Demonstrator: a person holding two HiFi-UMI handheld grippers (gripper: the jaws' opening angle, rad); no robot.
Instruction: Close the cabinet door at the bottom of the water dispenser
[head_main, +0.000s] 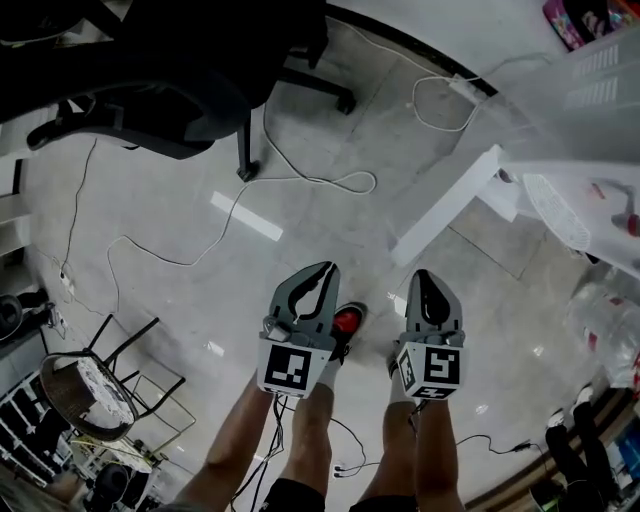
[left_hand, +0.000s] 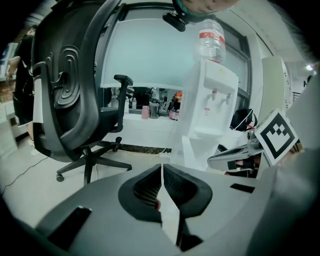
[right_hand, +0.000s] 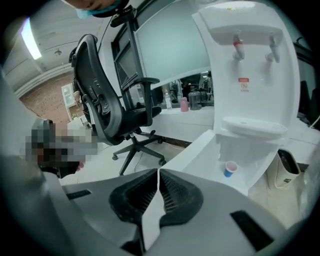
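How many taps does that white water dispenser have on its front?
2. Both stick out of the recess near the top of the water dispenser, side by side: a reddish tap on the left and a pale tap on the right. None looks hidden.

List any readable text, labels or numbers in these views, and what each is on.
No text is legible anywhere.
Red sticker on the dispenser: too small to read.
Red label on the bottle: blurred.
Pink pack at the head view's top right: print blurred.
Left cube and right cube: square marker patterns only, no letters or digits.
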